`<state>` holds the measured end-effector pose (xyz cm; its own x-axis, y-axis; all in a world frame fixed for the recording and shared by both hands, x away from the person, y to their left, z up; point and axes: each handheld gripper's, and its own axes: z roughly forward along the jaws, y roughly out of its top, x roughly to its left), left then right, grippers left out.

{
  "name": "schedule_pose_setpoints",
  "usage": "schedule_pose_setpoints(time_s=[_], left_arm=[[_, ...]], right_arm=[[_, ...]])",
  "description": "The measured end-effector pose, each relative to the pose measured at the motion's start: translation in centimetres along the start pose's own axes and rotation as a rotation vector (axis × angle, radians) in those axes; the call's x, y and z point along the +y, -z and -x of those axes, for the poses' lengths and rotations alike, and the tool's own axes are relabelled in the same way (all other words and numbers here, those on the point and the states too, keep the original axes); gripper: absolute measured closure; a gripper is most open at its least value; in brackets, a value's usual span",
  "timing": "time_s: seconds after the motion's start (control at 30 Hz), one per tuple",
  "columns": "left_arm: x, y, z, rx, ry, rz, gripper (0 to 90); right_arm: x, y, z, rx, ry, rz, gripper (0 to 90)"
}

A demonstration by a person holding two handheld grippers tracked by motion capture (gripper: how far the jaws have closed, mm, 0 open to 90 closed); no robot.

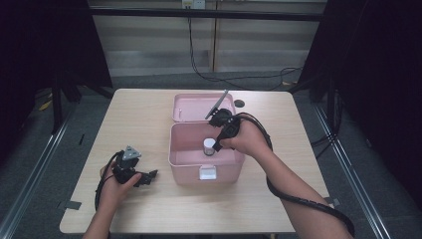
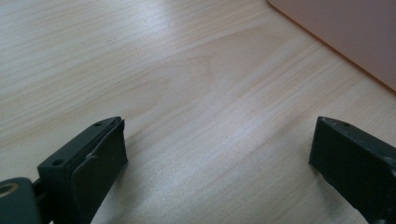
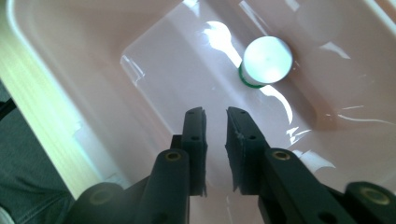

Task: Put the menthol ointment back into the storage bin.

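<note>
While the box stands open, this much is seen:

Box: pink storage box (image 1: 181,164) is set mid-table, lid (image 1: 191,107) hinged back at 12 o'clock, white latch (image 1: 207,173) on the front wall at 6 o'clock.
Thing: white-capped bottle (image 1: 209,146) is stood upright on the box floor; green band is seen under the cap in the right gripper view (image 3: 267,60), at 1 o'clock from the jaws, apart from them.
Right gripper (image 3: 215,122): held over the box interior, jaws nearly closed with a narrow gap, nothing between them.
Left gripper (image 1: 149,175): rested on the table (image 2: 196,93) at 9 o'clock of the box, jaws spread wide, nothing gripped.
Done: bottle is judged placed in the box and released.
Left: lid is judged still to be swung down and latched; right gripper must be cleared from the box first.
</note>
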<state>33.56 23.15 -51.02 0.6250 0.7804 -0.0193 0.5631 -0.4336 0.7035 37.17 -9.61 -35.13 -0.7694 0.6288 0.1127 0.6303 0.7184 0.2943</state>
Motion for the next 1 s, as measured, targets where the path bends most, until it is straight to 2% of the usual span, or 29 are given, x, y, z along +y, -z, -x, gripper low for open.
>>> schedule_pose_setpoints(time_s=[0.4,0.7,0.77,1.0], left_arm=[[0.0,0.0,0.0,0.0,0.001,0.001,3.3],[0.0,0.0,0.0,0.0,0.001,0.0,3.2],[0.0,0.0,0.0,0.0,0.0,0.001,3.2],[0.0,0.0,0.0,0.0,0.0,0.0,3.2]], right_arm=[[-0.1,1.1,-1.0,0.016,0.053,-0.005,90.0],[-0.2,1.9,-2.2,0.038,0.101,0.0,90.0],[-0.3,2.2,-2.4,0.049,0.104,0.015,90.0],[-0.5,2.4,-3.4,0.061,0.132,0.009,90.0]])
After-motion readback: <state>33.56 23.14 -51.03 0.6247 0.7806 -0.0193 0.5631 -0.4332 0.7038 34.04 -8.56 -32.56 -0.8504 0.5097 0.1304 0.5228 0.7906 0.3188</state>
